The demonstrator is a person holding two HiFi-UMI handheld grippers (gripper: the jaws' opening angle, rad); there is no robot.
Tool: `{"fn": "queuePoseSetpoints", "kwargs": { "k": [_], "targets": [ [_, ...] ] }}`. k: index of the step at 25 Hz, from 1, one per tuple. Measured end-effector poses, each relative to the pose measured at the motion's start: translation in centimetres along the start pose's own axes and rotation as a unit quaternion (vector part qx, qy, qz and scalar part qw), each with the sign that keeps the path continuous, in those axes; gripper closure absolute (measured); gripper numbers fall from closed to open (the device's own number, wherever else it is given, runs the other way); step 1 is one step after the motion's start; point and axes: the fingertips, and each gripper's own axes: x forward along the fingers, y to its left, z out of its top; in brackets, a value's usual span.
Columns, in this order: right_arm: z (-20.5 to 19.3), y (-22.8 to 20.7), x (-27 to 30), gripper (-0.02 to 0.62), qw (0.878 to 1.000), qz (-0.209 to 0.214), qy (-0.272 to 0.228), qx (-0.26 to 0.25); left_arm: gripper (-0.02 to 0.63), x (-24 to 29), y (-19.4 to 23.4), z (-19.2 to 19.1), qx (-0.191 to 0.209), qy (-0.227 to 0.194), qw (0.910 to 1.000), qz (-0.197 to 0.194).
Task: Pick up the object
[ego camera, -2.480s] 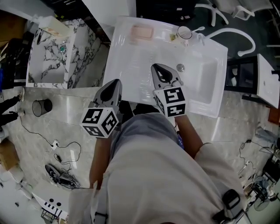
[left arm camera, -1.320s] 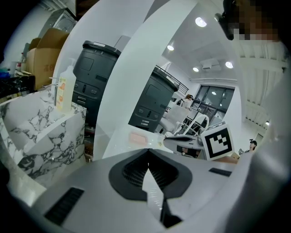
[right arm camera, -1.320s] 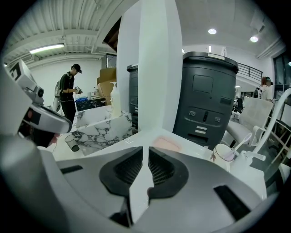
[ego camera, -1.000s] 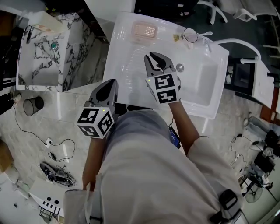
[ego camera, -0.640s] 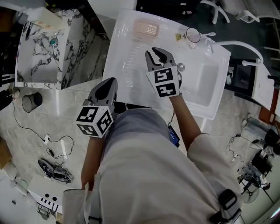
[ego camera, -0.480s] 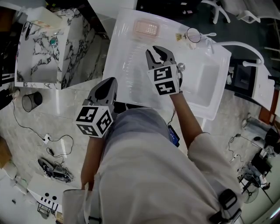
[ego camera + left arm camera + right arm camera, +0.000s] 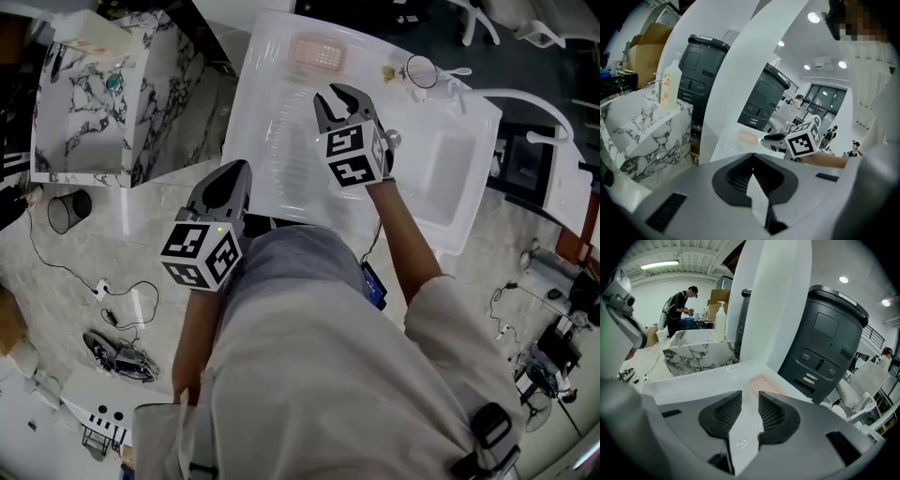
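The pickup has not begun in earnest: the pink object [image 7: 320, 52] lies untouched at the upper centre of the head view, flat on the white worktop [image 7: 281, 141] near its far edge, left of the sunken basin [image 7: 441, 169]. The right hand-held gripper [image 7: 336, 94] hovers over the worktop just short of it and aimed toward it; its 2 jaws stand partly apart, have just been opening, and have only bare worktop between them, with the pink object [image 7: 761, 383] showing just beyond the gap in the right gripper view. The left hand-held gripper [image 7: 236, 169] hangs back at the near edge, lower left of the worktop, its jaws together on nothing. What is left, as I judge it, is the whole grasp: close the last gap, straddle the object, clamp and lift. The object is a rounded rectangle lying flat, its long axis running left to right across the head view, roughly parallel to the worktop's far edge.
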Motion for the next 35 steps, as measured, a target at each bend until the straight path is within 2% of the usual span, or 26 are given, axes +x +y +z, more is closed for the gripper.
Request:
{"fn": "queuePoseSetpoints", "kwargs": {
  "k": [13, 26, 35],
  "targets": [
    [-0.9, -0.6, 3.0, 0.479, 0.998, -0.007, 0.032, -0.052, 0.606, 0.1, 0.7, -0.8, -0.008, 0.016, 0.9998, -0.003],
    [-2.1, -0.4, 6.0, 0.422, 0.991, -0.014, 0.067, -0.118, 0.606, 0.3, 1.9, -1.1, -0.016, 0.025, 0.9995, 0.002],
    [-3.1, -1.4, 7.7, 0.383, 0.982, -0.033, 0.089, -0.163, 0.604, 0.7, 2.1, -1.4, -0.023, 0.032, 0.9992, 0.004]
  ]
}}
